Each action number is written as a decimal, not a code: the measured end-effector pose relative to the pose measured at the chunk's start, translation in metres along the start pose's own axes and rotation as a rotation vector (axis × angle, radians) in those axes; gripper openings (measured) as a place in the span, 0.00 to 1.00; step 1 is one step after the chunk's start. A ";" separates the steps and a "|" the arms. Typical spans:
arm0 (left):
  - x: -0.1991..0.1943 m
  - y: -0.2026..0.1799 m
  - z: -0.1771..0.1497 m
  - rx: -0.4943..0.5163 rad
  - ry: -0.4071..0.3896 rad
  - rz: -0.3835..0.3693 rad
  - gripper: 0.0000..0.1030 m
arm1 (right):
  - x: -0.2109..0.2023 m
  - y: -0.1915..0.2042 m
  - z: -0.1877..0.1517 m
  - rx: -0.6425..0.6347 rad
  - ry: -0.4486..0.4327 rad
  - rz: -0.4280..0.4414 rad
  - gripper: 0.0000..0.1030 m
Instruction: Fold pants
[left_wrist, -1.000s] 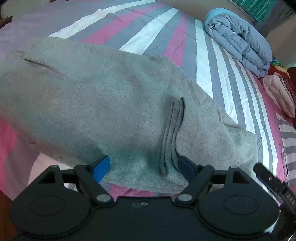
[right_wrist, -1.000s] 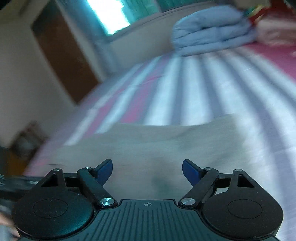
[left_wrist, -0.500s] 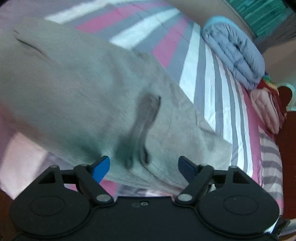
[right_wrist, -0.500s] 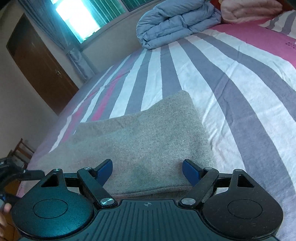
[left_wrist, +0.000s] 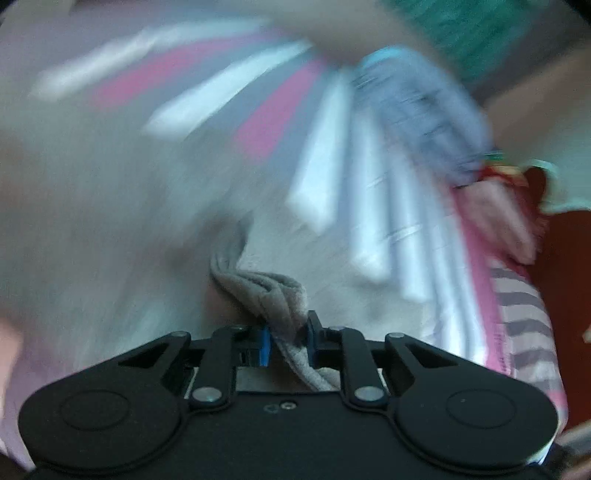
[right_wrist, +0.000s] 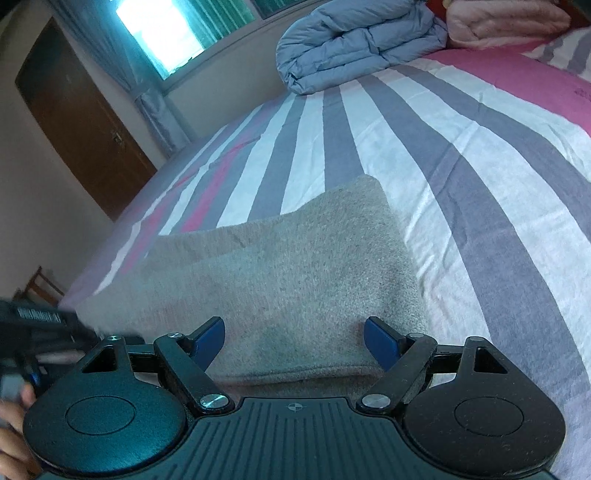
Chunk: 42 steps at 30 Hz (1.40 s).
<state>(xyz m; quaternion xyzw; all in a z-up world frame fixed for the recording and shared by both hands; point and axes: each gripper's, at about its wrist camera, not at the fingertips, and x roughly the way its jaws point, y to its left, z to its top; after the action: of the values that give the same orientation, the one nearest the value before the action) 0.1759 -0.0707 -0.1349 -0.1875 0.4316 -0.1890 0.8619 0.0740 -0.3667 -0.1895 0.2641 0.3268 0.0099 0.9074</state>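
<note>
Now the left gripper (left_wrist: 286, 338) is clamped on a bunched fold of the grey pants (right_wrist: 280, 266), where 1 second ago its blue pads stood wide apart over the flat cloth near the dark seam. In the left wrist view the pinched fabric rises in thick ridges at the lower middle of the frame, and everything beyond it is smeared by motion blur, so that hand seems to be moving with the cloth in its grip. The right gripper (right_wrist: 294, 341) has not closed: its 2 pads are well apart, as before, hovering over the near edge of the pants at the lower middle of its frame, with nothing pressed between them. The pants lie across the striped bed sheet (right_wrist: 461, 155), stretching from lower left toward the centre of the right wrist view, with a blue quilt (right_wrist: 354, 40) well beyond at the upper right. Judging by this, 1 hold is taken and the fold can begin, though the right side probably needs its own grip first.
</note>
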 end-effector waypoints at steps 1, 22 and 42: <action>-0.012 -0.013 0.001 0.064 -0.044 -0.027 0.07 | 0.000 0.003 -0.001 -0.017 0.001 -0.008 0.80; -0.025 0.036 -0.001 0.120 0.026 0.451 0.73 | 0.022 0.057 -0.008 -0.175 0.055 -0.040 0.80; -0.069 0.189 0.027 -0.284 -0.009 0.537 0.73 | 0.080 0.150 -0.020 -0.454 0.034 -0.218 0.99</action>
<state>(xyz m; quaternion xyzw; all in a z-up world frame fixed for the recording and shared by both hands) 0.1910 0.1293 -0.1652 -0.1862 0.4839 0.1087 0.8481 0.1479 -0.2127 -0.1762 0.0165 0.3581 -0.0105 0.9335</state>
